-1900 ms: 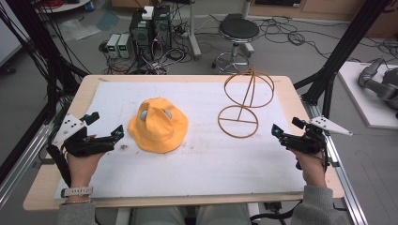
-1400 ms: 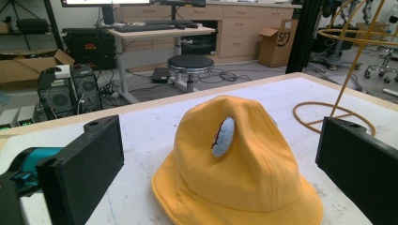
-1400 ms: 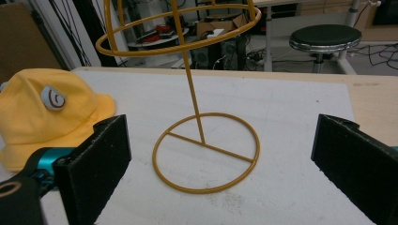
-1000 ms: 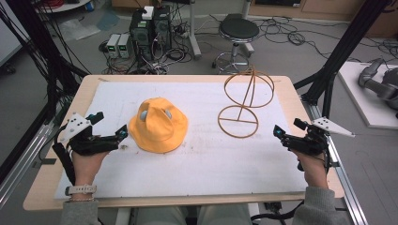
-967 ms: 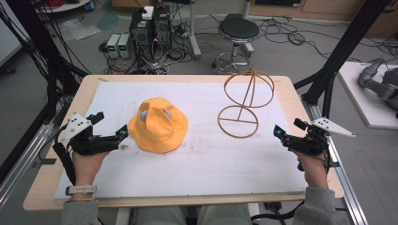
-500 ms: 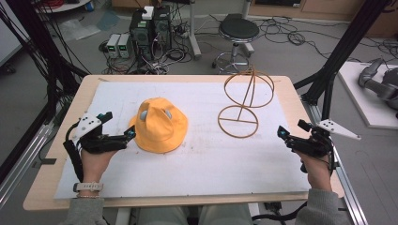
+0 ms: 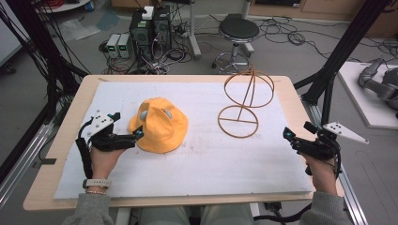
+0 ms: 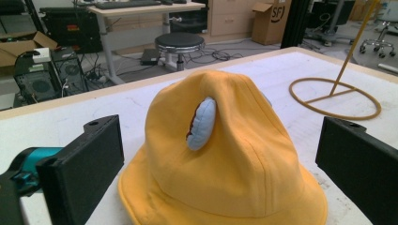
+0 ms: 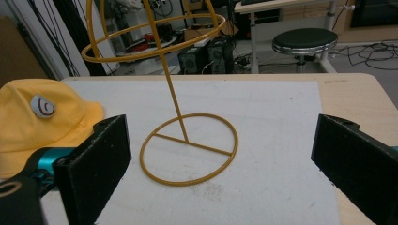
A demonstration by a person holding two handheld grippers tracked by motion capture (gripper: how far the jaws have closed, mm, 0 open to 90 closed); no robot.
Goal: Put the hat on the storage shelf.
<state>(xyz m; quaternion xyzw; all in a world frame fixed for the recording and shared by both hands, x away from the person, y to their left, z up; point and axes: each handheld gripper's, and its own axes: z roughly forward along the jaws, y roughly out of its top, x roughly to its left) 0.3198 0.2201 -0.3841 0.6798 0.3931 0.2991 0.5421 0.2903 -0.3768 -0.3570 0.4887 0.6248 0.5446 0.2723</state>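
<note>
Yellow bucket hat [image 7: 158,125] centre-left of frame, brim flat on white mat [image 7: 197,164]. Left gripper [image 7: 137,135] at brim edge, jaws apart, lined up to grasp. Right gripper [image 7: 287,136] jaws apart, facing wire hat stand [image 7: 244,101], likely to steady it.
</note>
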